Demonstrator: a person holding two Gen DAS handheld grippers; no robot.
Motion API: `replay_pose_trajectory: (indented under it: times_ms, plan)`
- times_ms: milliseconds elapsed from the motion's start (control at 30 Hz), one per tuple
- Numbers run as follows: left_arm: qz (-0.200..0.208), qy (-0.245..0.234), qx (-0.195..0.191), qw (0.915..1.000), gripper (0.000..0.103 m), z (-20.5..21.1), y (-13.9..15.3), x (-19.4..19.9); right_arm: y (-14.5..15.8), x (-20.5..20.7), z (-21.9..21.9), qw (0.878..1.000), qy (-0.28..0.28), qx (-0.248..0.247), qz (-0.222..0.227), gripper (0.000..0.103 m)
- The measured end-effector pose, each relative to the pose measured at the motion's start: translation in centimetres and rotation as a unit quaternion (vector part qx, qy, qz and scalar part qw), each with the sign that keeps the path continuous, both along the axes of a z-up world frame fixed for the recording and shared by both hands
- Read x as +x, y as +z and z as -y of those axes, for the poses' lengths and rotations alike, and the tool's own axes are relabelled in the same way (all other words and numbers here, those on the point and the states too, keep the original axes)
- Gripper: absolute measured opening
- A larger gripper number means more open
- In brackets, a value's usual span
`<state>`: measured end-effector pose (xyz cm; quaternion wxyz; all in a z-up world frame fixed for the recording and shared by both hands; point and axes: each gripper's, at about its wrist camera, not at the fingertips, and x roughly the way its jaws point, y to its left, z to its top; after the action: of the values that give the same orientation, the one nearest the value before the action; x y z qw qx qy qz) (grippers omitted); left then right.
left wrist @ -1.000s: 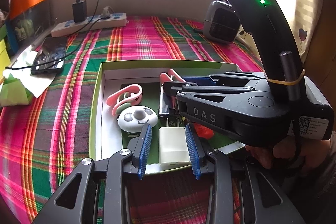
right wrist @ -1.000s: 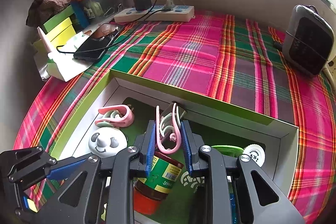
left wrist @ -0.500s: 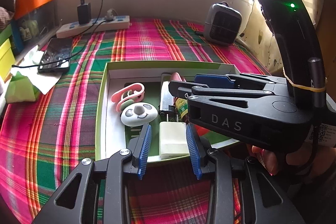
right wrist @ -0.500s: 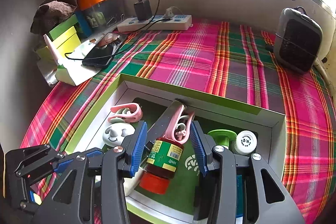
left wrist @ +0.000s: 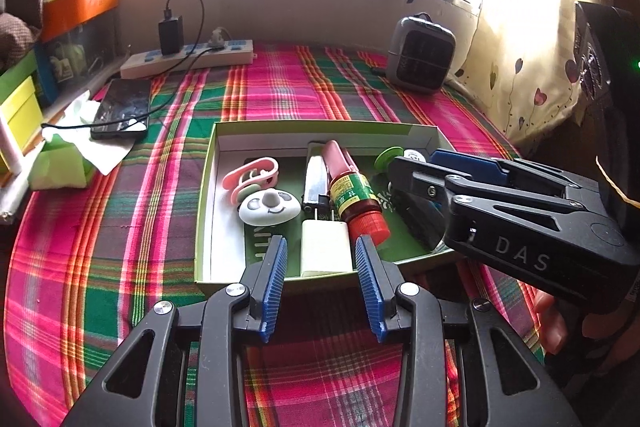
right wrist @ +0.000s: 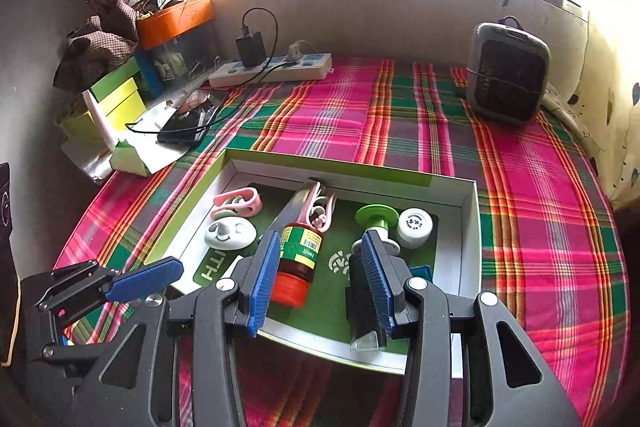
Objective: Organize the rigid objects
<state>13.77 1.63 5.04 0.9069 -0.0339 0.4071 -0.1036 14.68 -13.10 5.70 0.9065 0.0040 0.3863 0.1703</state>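
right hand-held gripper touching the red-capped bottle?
Apart. The right wrist view shows the right hand-held gripper open and empty, its blue pads short of the red-capped bottle with green label lying in the green-rimmed box.

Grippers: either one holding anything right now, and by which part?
Nothing held. Left gripper and right gripper are both open, above the box's near edge; pink clip lies released on the bottle.

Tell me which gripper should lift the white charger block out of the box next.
Left, probably. The left gripper is open, with the white charger block lying directly between its fingers at the box's near edge. The right gripper is open too, but lined up on the red-capped bottle.
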Motion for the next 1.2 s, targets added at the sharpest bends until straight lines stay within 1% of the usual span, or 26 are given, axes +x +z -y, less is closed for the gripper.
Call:
replay_pose_trajectory:
  times_ms: [133,333,467,600,667,733,867,967,1100,1200]
  plan:
    - [0.002,0.003,0.003,1.0000,0.035,0.2,0.2,-0.9,0.2,-1.9,0.8,1.000,-0.018,-0.013,0.011,0.044]
    - [0.002,0.006,0.012,0.9999,0.035,0.5,0.2,-2.5,-0.3,-4.8,2.1,0.999,-0.036,-0.014,0.012,0.044]
    - [0.006,0.009,0.022,0.9997,0.036,0.8,0.0,-3.7,-0.9,-6.1,2.8,0.999,-0.050,-0.009,0.004,0.044]
    - [-0.004,0.014,0.020,0.9997,0.036,0.7,-0.7,-4.5,-1.8,-7.3,3.1,0.998,-0.064,-0.025,0.001,0.044]
    - [-0.006,0.015,0.030,0.9994,0.036,0.9,-1.2,-4.9,-2.3,-7.8,3.3,0.997,-0.067,-0.024,-0.005,0.044]
    - [-0.011,0.016,0.031,0.9993,0.036,1.0,-1.6,-5.2,-2.8,-8.3,3.4,0.997,-0.070,-0.025,-0.011,0.044]
    - [-0.019,0.018,0.039,0.9989,0.036,1.3,-2.6,-5.8,-3.6,-9.2,3.5,0.996,-0.075,-0.040,-0.014,0.044]
    - [-0.026,0.020,0.044,0.9985,0.036,1.4,-3.2,-6.1,-4.2,-9.8,3.8,0.996,-0.080,-0.037,-0.023,0.044]
    - [-0.030,0.026,0.054,0.9978,0.036,1.5,-3.7,-6.3,-5.0,-10.3,4.0,0.995,-0.087,-0.045,-0.031,0.044]
    - [-0.036,0.027,0.052,0.9976,0.036,1.5,-4.1,-6.4,-5.4,-10.6,4.2,0.994,-0.087,-0.048,-0.037,0.044]
